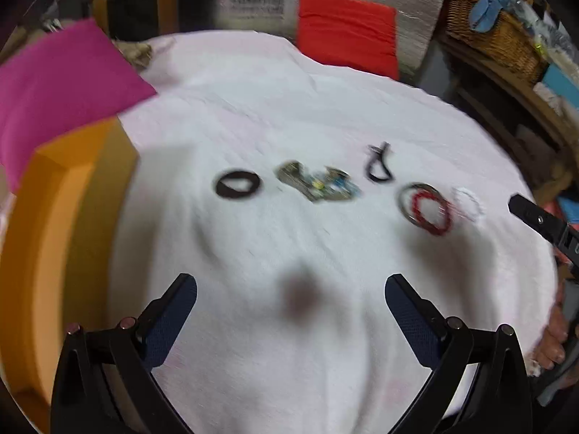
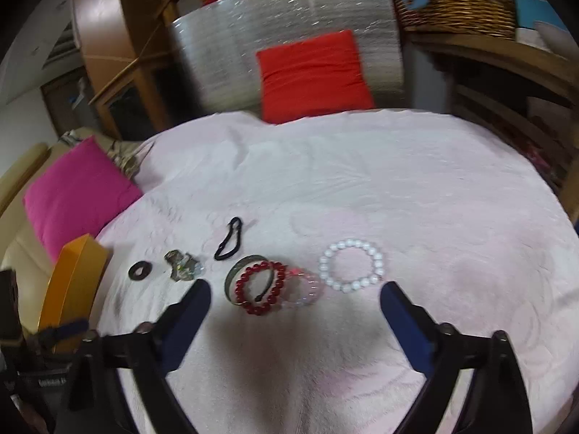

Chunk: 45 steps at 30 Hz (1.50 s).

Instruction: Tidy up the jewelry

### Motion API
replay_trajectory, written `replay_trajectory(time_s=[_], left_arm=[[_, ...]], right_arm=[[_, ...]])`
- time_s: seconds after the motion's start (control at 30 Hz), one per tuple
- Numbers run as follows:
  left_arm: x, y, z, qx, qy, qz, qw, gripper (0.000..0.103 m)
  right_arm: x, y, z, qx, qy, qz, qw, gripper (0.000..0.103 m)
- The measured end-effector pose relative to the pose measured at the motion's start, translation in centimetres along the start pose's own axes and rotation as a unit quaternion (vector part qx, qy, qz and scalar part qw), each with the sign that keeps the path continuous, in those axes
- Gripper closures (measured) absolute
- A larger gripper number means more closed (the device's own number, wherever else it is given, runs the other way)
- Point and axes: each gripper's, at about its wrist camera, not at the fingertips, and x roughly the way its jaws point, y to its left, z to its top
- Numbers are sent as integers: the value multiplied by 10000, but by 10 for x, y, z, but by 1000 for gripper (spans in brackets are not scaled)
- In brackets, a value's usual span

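The left claw (image 1: 291,291) is held wide apart above the pink cloth (image 1: 325,108) with nothing between its fingers, and the right claw (image 2: 295,293) is likewise spread and empty. The jewelry is laid in a loose row on the cloth ahead of both claws: a black ring (image 2: 140,270), a greenish brooch (image 2: 182,266), a black hair tie (image 2: 228,238), a metal bangle (image 2: 239,271) overlapped by a red bead bracelet (image 2: 262,289), a clear bead bracelet (image 2: 304,289) touching the red one, and a white bead bracelet (image 2: 351,266) just beside it. An orange box (image 1: 65,224) is seen at the left edge of the cloth; its inside is hidden, so its contents cannot be told. A wicker basket (image 2: 456,0) with blue fabric hanging over it is set on a shelf behind. The left view is blurred, so the brooch's details are hard to make out, and the box is cut off by the frame there. A pink cushion (image 2: 77,195) and a red cushion (image 2: 313,76) are placed at the cloth's far edges.
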Motion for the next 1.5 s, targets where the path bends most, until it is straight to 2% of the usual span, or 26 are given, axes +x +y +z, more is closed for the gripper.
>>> replay_trajectory(time_s=[0.07, 0.13, 0.17, 0.23, 0.27, 0.33, 0.4, 0.47, 0.5, 0.57, 0.73, 0.9, 1.13, 1.23, 1.33, 1.4, 1.47, 1.5], left_arm=[[-6, -3, 12, 112, -125, 263, 9995, 0], [-14, -1, 32, 47, -367, 479, 9982, 0], [-19, 1, 42, -50, -534, 577, 9969, 0], [-19, 4, 55, -135, -760, 777, 9940, 0], [-11, 8, 58, -247, -681, 832, 9939, 0], [9, 18, 55, -420, -387, 705, 9959, 0], [24, 26, 46, -439, -162, 903, 9948, 0], [30, 31, 44, -534, 2, 745, 9958, 0], [29, 35, 44, -623, -5, 638, 9960, 0], [26, 36, 44, -590, -106, 792, 9951, 0], [39, 34, 46, -523, 151, 682, 9962, 0], [42, 45, 49, -470, 179, 873, 9949, 0], [49, 32, 49, -345, 301, 468, 9979, 0], [50, 22, 49, -201, 256, 420, 9986, 0], [52, 14, 48, -66, 274, 377, 9989, 0], [54, 13, 49, -14, 298, 347, 9990, 0], [55, 11, 48, 3, 302, 399, 9987, 0], [57, 12, 49, -6, 302, 415, 9987, 0]], right_arm=[[11, -2, 2, 63, 173, 186, 9997, 46], [21, -5, 5, 183, 287, 351, 9988, 57], [23, -5, 7, 218, 280, 407, 9985, 58], [25, -5, 10, 234, 208, 506, 9982, 58], [27, -5, 12, 225, 204, 531, 9981, 58], [33, -2, 14, 170, 270, 550, 9980, 58], [42, 4, 15, 22, 398, 563, 9976, 58], [47, 11, 16, -183, 443, 527, 9975, 56], [51, 17, 17, -360, 461, 491, 9971, 53], [57, 25, 16, -629, 461, 385, 9962, 27], [70, 40, 13, -1208, 476, 254, 9912, 26], [85, 50, 6, -1656, 645, 151, 9840, 26], [104, 60, -3, -2083, 807, 46, 9747, 26], [107, 57, -5, -2057, 821, -50, 9751, 30], [106, 50, -4, -1947, 855, -64, 9771, 46], [104, 44, -3, -1844, 848, -11, 9792, 50], [103, 40, -2, -1738, 848, 13, 9811, 62], [102, 37, -1, -1671, 855, 35, 9822, 65]])
